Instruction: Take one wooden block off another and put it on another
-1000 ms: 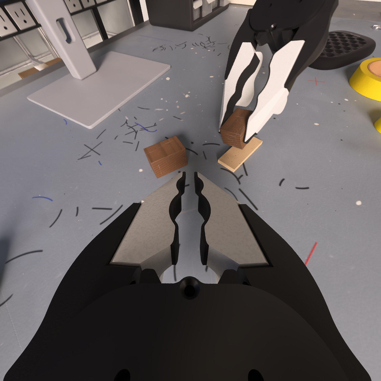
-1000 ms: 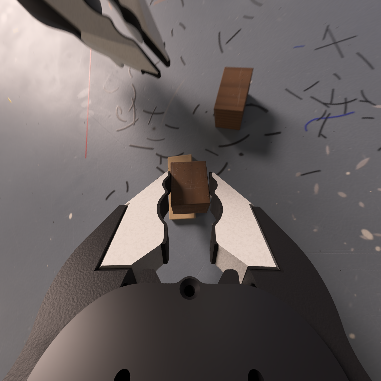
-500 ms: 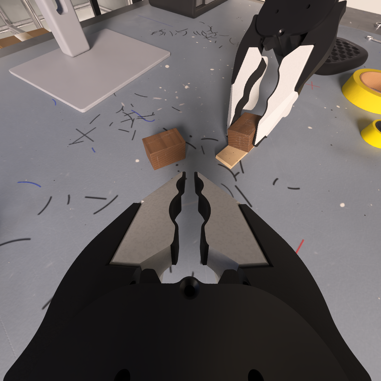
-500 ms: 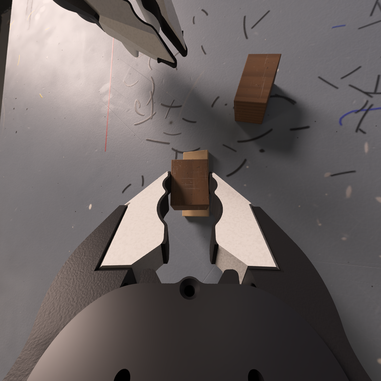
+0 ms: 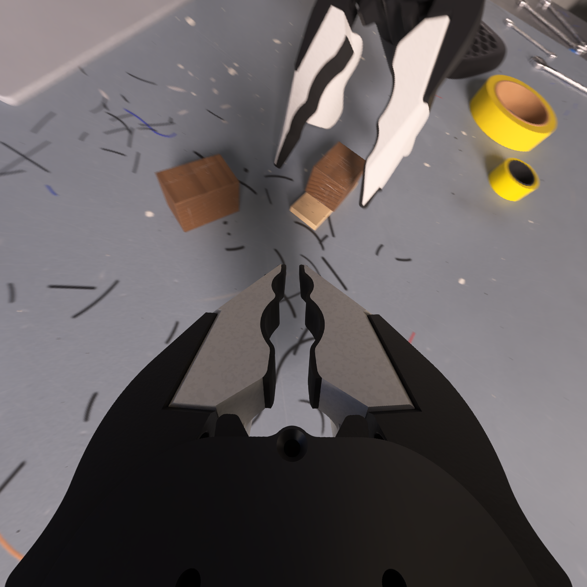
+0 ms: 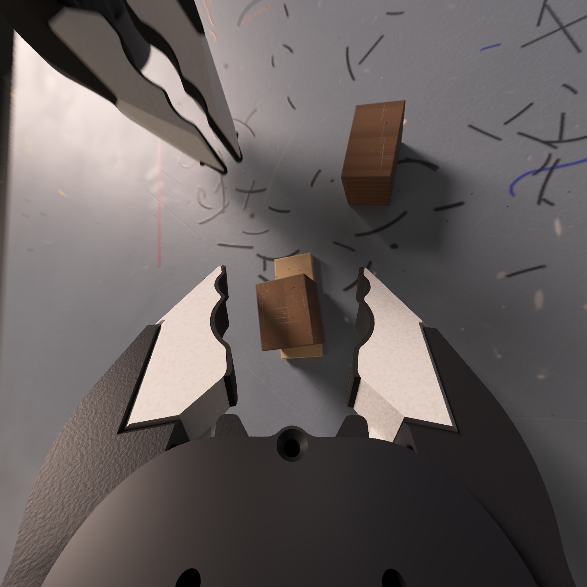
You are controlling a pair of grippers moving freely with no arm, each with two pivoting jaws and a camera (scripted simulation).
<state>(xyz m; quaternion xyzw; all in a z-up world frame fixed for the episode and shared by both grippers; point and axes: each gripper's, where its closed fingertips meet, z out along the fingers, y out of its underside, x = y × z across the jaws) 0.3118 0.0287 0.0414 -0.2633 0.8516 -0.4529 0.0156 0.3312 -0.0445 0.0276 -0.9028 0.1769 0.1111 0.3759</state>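
Right wrist view: right gripper [image 6: 292,320] wide open, straddling dark block [image 6: 287,311], untouched.

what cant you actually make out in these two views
- Pale flat block: its middle is covered by the dark block lying on it, in both views.
- Right gripper: its body is cut off by the top edge of the left wrist view.
- Grey slab: only a blurred corner shows at the top left of the left wrist view.
- Metal tools: too small and edge-cut, left wrist view.

Your left gripper [image 5: 292,270] hovers nearly closed; ahead, the right gripper [image 5: 320,182] straddles the dark block [image 5: 336,178] on the pale slab [image 5: 309,208].
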